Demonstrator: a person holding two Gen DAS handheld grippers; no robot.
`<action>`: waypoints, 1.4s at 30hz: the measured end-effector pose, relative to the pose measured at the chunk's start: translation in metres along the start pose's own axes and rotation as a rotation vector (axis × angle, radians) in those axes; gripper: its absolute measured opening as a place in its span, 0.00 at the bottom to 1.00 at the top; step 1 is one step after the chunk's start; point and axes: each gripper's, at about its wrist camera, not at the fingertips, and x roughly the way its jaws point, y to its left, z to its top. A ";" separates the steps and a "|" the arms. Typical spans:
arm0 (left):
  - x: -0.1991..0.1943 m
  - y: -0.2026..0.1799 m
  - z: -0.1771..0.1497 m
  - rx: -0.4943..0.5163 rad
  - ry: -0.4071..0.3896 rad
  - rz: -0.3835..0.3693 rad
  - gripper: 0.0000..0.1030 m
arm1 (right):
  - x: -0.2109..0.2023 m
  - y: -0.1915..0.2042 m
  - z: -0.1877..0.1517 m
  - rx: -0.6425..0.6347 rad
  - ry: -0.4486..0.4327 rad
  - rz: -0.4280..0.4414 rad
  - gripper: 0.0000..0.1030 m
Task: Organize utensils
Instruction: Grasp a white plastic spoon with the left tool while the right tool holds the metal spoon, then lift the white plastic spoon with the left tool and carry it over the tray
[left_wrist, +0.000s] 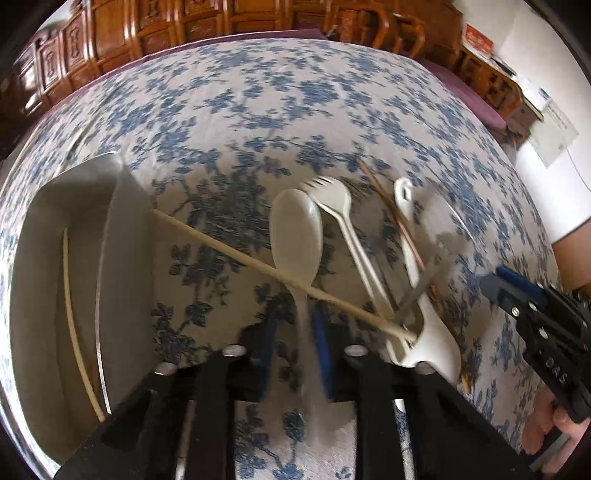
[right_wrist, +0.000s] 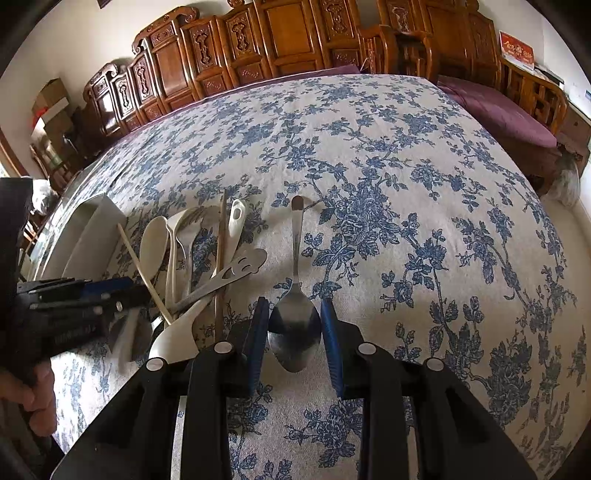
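Observation:
My left gripper (left_wrist: 293, 332) is shut on the handle of a white plastic spoon (left_wrist: 295, 232), its bowl pointing away from me above the cloth. A pale chopstick (left_wrist: 258, 266) lies across it, one end on the grey tray (left_wrist: 48, 206), which holds another chopstick (left_wrist: 75, 332). A white fork (left_wrist: 340, 210), a white ladle (left_wrist: 424, 325), brown chopsticks (left_wrist: 388, 210) and a metal slotted utensil (left_wrist: 424, 280) lie in a pile to the right. My right gripper (right_wrist: 294, 314) straddles the bowl of a metal spoon (right_wrist: 295, 325) lying on the cloth, its jaws slightly apart from it.
The table carries a blue floral cloth (right_wrist: 406, 184). Carved wooden cabinets (right_wrist: 221, 66) and a purple-cushioned bench (right_wrist: 498, 110) stand behind it. The left gripper's body (right_wrist: 66, 310) shows at the left of the right wrist view.

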 end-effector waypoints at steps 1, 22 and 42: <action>0.001 0.002 0.001 -0.001 0.000 -0.002 0.09 | 0.000 -0.001 0.000 0.001 0.000 0.001 0.31; -0.060 -0.052 0.016 0.171 -0.133 -0.034 0.05 | 0.003 -0.012 -0.001 0.035 0.016 0.004 0.31; -0.129 -0.087 0.023 0.248 -0.222 -0.137 0.05 | -0.008 -0.027 0.003 0.083 -0.029 0.018 0.31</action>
